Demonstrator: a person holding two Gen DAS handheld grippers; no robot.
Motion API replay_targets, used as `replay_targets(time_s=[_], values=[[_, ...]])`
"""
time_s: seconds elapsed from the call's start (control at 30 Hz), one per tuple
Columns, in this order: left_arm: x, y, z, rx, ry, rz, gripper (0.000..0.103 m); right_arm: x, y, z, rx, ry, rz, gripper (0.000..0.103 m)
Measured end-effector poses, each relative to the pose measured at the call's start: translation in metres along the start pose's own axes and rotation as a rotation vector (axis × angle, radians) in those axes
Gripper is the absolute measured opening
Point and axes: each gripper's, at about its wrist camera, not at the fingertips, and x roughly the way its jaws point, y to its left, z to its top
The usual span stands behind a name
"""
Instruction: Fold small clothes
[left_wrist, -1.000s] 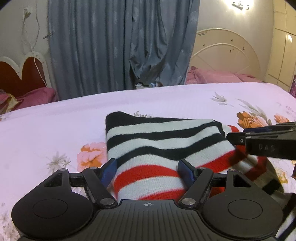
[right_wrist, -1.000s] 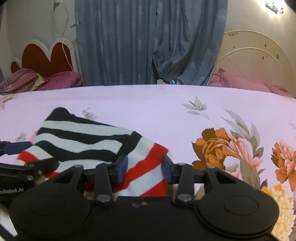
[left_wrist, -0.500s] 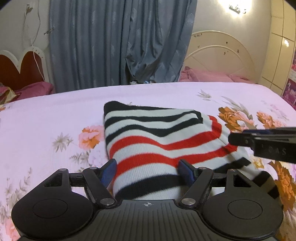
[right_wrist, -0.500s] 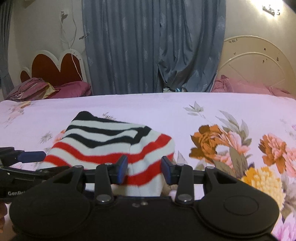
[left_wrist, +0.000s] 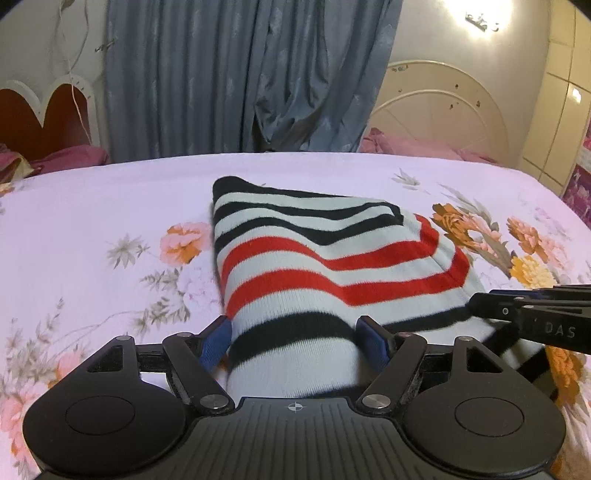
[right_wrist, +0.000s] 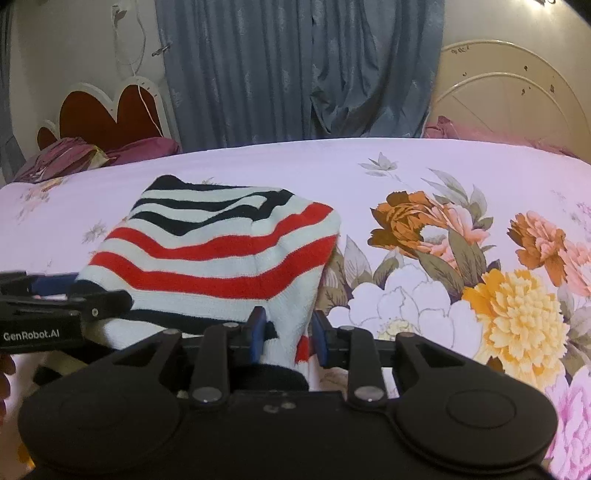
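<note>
A small knit garment (left_wrist: 325, 258) with white, black and red stripes lies on the flowered bed sheet, its near edge raised. My left gripper (left_wrist: 295, 341) is shut on the garment's near left edge, which fills the gap between its blue fingers. My right gripper (right_wrist: 288, 334) is shut on the garment (right_wrist: 221, 251) at its near right corner. Each gripper shows from the side in the other's view: the right one at the right edge of the left wrist view (left_wrist: 532, 314), the left one at the left edge of the right wrist view (right_wrist: 55, 310).
The pale pink sheet (right_wrist: 424, 177) with large flower prints covers the bed. Blue curtains (left_wrist: 243, 74) hang behind it. A red heart-shaped headboard (right_wrist: 107, 118) with dark pink bedding stands at the far left, a cream round headboard (left_wrist: 439, 110) with pink pillows at the far right.
Both grippers have pulled back toward me and up with the garment's near edge. More of the cloth now shows stretched out, with the red stripes farther from the fingers.
</note>
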Motion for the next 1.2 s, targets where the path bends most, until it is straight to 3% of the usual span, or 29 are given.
replay_targets(time_s=[0.37, 0.6, 0.67, 0.73, 1.0, 1.07, 1.17, 1.2], values=[[-0.03, 0.0, -0.023, 0.012, 0.017, -0.024, 0.073, -0.039, -0.006, -0.019, 0.031, -0.001, 0.058, 0.027], [-0.028, 0.006, -0.047, -0.044, 0.069, -0.05, 0.073, -0.048, -0.01, -0.05, 0.03, 0.062, 0.048, 0.024], [-0.026, 0.009, -0.049, -0.072, 0.078, -0.059, 0.073, -0.049, -0.012, -0.055, 0.05, 0.071, 0.057, 0.023], [-0.024, 0.011, -0.05, -0.087, 0.084, -0.065, 0.073, -0.051, -0.013, -0.057, 0.074, 0.077, 0.078, 0.016], [-0.024, 0.013, -0.057, -0.084, 0.087, -0.077, 0.073, -0.046, -0.027, -0.064, 0.197, 0.13, 0.138, 0.013], [-0.024, 0.012, -0.054, -0.084, 0.093, -0.07, 0.073, -0.041, -0.029, -0.066, 0.19, 0.152, 0.15, 0.017], [-0.029, 0.01, -0.048, -0.065, 0.095, -0.067, 0.073, -0.049, -0.03, -0.054, 0.175, 0.125, 0.14, 0.033], [-0.029, 0.009, -0.046, -0.057, 0.096, -0.067, 0.073, -0.052, -0.032, -0.051, 0.184, 0.114, 0.144, 0.045]])
